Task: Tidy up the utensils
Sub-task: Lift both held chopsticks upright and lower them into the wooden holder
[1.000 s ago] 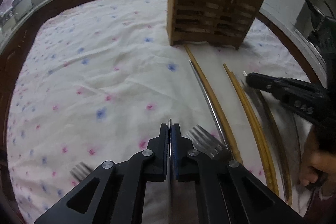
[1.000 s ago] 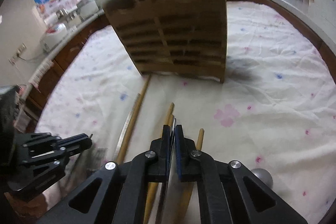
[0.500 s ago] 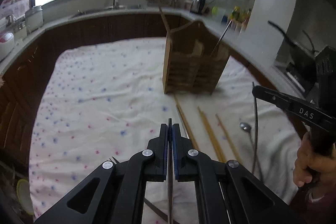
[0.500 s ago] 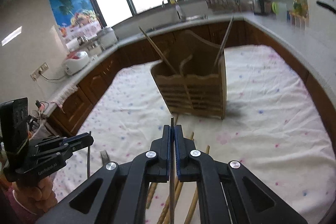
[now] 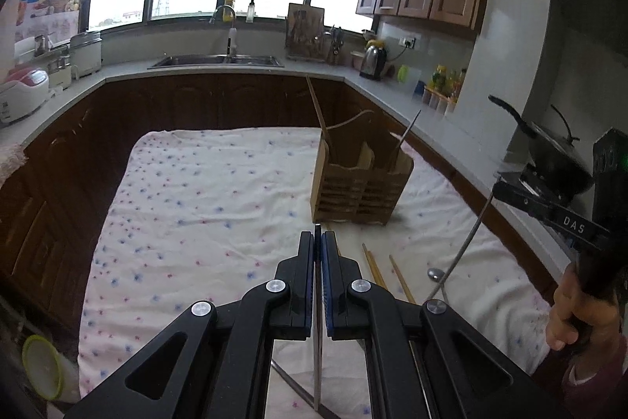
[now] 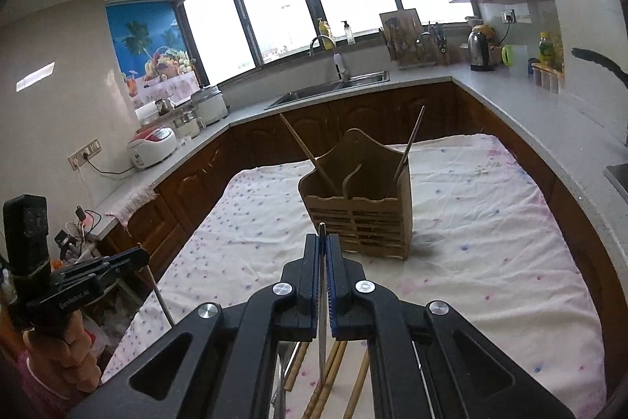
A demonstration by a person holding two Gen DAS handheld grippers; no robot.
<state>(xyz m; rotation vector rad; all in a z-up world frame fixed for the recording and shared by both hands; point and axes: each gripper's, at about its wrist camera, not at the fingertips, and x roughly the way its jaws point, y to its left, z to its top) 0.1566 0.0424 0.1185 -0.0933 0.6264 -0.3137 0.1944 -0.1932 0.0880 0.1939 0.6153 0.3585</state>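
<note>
The wooden utensil holder (image 5: 361,191) (image 6: 365,222) stands on the flowered cloth with a wooden chopstick (image 6: 302,148) and a thin metal stick (image 6: 412,140) leaning out of it. My left gripper (image 5: 318,238) (image 6: 139,256) is shut on a thin metal utensil (image 5: 317,360) that hangs down below it; its lower end is hidden. My right gripper (image 6: 322,238) (image 5: 498,185) is shut on another thin metal utensil (image 5: 467,238), which also hangs down. Both grippers are raised above the table, short of the holder. Several wooden chopsticks (image 5: 376,269) (image 6: 329,372) lie on the cloth below.
A metal spoon bowl (image 5: 435,273) rests on the cloth (image 5: 204,207) near the chopsticks. A grey counter (image 6: 510,97) wraps around the table, with a sink (image 5: 216,61), a kettle (image 6: 479,52) and rice cookers (image 6: 153,148). A pan (image 5: 549,152) sits at the right.
Both grippers have risen well above the table and tilted up, each lifting its thin metal utensil off the cloth. The holder and chopsticks now look smaller and farther below.
</note>
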